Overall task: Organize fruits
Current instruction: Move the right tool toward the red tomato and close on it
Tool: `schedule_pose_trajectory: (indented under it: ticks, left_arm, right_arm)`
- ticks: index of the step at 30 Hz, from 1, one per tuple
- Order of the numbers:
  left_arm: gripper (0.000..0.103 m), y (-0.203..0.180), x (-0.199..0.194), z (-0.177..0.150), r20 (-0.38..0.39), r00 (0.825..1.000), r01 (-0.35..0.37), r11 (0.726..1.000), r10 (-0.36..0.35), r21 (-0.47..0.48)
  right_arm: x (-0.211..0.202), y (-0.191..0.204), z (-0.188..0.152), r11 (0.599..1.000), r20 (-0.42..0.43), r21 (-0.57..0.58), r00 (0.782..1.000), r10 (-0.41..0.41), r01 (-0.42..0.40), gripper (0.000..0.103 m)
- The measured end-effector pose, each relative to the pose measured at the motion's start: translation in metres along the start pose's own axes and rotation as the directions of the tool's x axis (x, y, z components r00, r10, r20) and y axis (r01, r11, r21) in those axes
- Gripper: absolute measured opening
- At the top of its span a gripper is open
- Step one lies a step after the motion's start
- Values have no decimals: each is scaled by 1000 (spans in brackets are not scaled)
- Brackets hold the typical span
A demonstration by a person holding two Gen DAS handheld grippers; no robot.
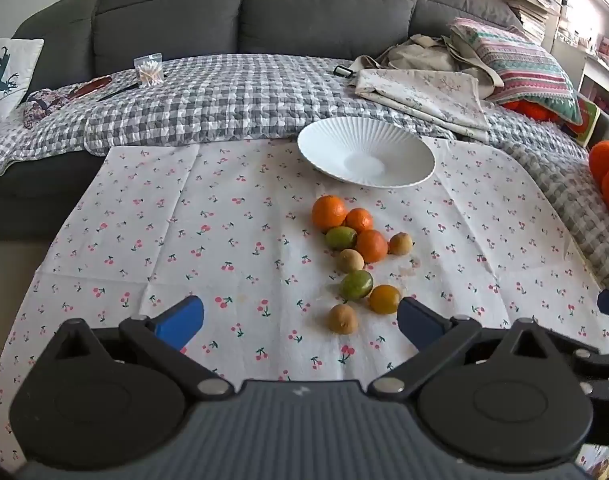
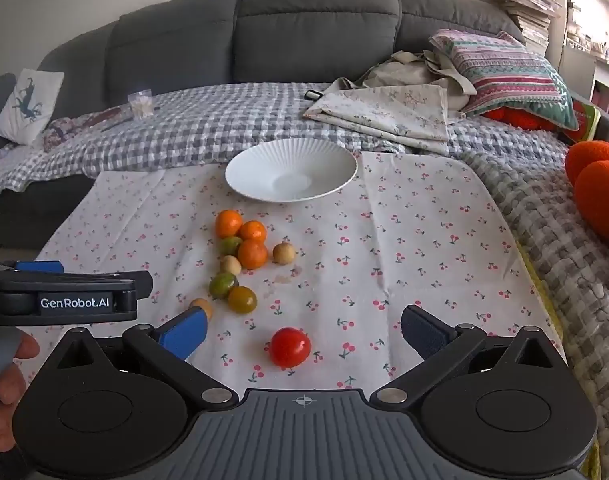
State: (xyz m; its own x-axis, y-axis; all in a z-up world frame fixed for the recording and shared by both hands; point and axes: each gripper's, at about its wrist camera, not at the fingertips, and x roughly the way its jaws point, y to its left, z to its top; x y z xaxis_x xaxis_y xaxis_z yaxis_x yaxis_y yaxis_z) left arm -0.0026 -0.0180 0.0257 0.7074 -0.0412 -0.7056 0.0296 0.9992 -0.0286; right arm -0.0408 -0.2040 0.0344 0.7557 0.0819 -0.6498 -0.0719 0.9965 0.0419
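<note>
Several small fruits lie in a loose cluster (image 1: 354, 258) on the cherry-print cloth (image 1: 184, 240): orange mandarins, green limes and brown round ones; the cluster also shows in the right wrist view (image 2: 240, 264). A white ribbed plate (image 1: 366, 152) stands behind them, empty; it also shows in the right wrist view (image 2: 290, 170). A red tomato (image 2: 289, 346) lies alone between my right fingers. My left gripper (image 1: 300, 318) is open and empty, with a brown fruit (image 1: 343, 319) between its fingers. My right gripper (image 2: 302, 332) is open and empty.
A grey sofa with a checked quilt (image 1: 232, 100) lies behind the cloth. Folded fabric (image 1: 424, 96) and a striped pillow (image 1: 516, 60) sit at the back right. Orange woolly balls (image 2: 596, 184) are at the right edge. A bag of cotton swabs (image 1: 148, 70) sits back left.
</note>
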Motion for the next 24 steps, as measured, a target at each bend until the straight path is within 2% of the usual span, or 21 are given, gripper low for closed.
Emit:
schedule_pose_trajectory:
  ticks: [14,24]
  left_arm:
    - [102,-2,2,-2,-3,1000,2,1000,-2,16]
    - [102,-2,6,-5,-8,1000,20,999,-20,43]
  right_arm:
    - [2,-2,-1,1000,-5,3,1000,-20,20,103]
    - [6,-6,-1,1000,-19,20,1000,-1,1,103]
